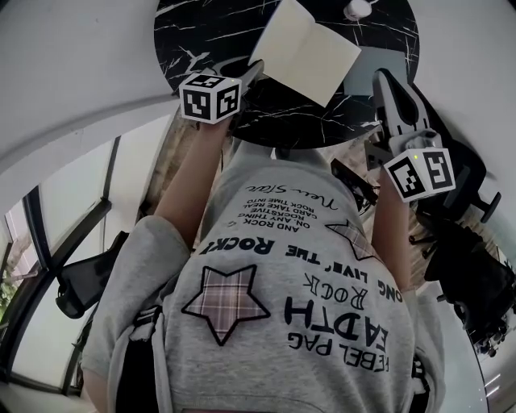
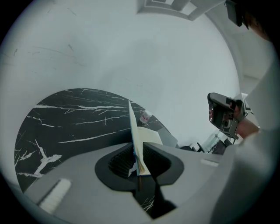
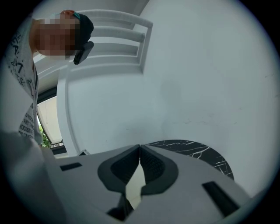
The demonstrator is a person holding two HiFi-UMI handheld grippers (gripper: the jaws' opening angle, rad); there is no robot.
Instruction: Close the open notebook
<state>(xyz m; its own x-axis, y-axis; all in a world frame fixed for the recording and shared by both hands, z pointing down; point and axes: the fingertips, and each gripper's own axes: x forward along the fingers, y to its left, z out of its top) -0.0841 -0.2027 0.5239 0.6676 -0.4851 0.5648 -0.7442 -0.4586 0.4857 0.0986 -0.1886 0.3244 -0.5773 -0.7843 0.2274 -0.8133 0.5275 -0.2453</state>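
– Notebook (image 1: 310,50) position?
– On the round black marble table (image 1: 201,36), right of centre in the head view. It's open. One leaf is raised off the rest and shows its cream face to the head camera.
– Flat part?
– The left gripper view shows it lying on the tabletop, just right of the raised leaf (image 2: 132,127), which stands edge-on and nearly upright there.
– Left gripper (image 1: 255,73)?
– It's over the near-left part of the table. The jaws are narrowed onto the lower edge of that raised leaf, with pads against both faces. The edge shows blue, and I can't tell cover from page.
– Right gripper (image 3: 139,147)?
– Its jaw tips are closed together with nothing between them. In the head view it sits at the table's near-right rim, close to the notebook's right corner and not gripping it.
– Anything else on the table?
– One small white object (image 1: 355,9) at the far side, beyond the notebook. It's too small to identify.
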